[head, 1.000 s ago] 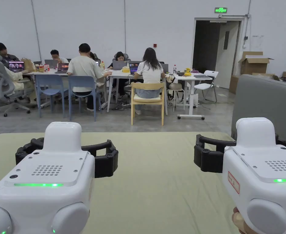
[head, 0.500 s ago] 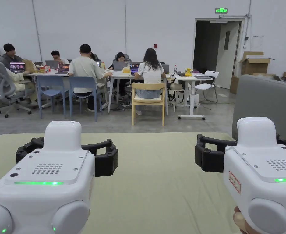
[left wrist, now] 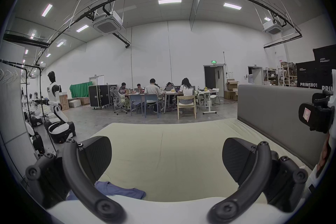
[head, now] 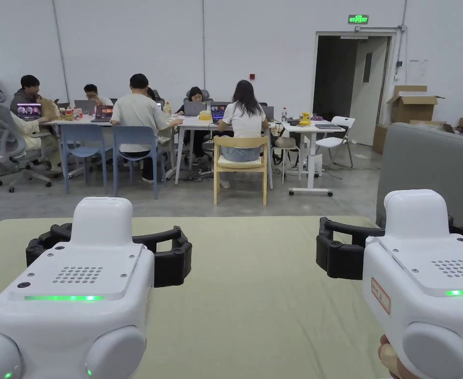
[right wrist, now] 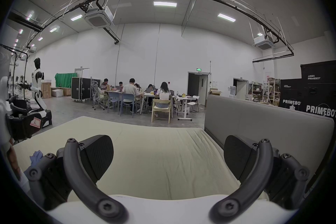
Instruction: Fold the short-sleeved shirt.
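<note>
A crumpled blue shirt (left wrist: 118, 189) lies on the pale green sheet (head: 255, 286), low in the left gripper view, just below and behind my left gripper's (left wrist: 166, 157) left jaw. A bit of the shirt (right wrist: 36, 156) also peeks out at the left edge of the right gripper view. Both grippers hover side by side over the sheet, the left gripper (head: 108, 237) and the right gripper (head: 403, 232) each with jaws wide apart and nothing between them. The right gripper's own jaws (right wrist: 169, 153) frame bare sheet.
A grey padded headboard (head: 432, 163) stands along the sheet's right side. Beyond the far edge is concrete floor, then tables (head: 195, 121) with several seated people and a wooden chair (head: 239, 163). A white humanoid robot (left wrist: 53, 98) and clothes rail stand at left.
The head camera has drifted a little; both grippers hold the same pose over the sheet. A seated person at the far left table has shifted.
</note>
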Demonstrator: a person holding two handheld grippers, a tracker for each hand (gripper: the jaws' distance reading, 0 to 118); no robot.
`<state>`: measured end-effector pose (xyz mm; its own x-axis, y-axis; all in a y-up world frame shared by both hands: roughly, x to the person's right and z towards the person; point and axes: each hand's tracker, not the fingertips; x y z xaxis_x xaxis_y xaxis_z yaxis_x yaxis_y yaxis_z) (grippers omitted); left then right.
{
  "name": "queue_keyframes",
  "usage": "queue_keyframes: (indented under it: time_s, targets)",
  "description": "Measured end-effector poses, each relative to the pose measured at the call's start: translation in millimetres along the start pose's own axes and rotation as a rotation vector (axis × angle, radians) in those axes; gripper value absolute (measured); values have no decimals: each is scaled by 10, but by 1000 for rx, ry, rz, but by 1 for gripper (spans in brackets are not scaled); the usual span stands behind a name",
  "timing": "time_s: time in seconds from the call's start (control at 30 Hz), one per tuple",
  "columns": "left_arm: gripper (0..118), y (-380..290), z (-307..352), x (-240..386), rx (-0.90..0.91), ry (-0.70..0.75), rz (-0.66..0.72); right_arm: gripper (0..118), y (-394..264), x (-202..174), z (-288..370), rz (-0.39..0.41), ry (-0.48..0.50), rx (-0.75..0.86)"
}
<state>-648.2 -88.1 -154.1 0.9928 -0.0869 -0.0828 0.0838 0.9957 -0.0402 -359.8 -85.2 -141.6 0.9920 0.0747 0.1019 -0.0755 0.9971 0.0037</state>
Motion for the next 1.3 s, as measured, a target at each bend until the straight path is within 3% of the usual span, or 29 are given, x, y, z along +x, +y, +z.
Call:
queue_keyframes:
  time_s: [0.97, 1.2, 1.23, 1.27, 1.3]
  targets:
    - [118, -8, 22, 9, 25, -17, 19, 118, -1, 15, 14, -16, 8, -5]
    - [118, -8, 6, 40, 7, 8, -15, 118, 33, 105, 3, -81, 4, -38]
    - [114, -7, 29, 33, 10, 5, -13, 106, 22, 101, 0, -64, 5, -46]
    - [30, -10, 60, 35, 13, -13, -16, 59, 2, 78, 10, -34, -15, -50]
    - [0, -2, 56, 44, 29, -19, -18, 2, -22, 44, 16, 2, -44, -24]
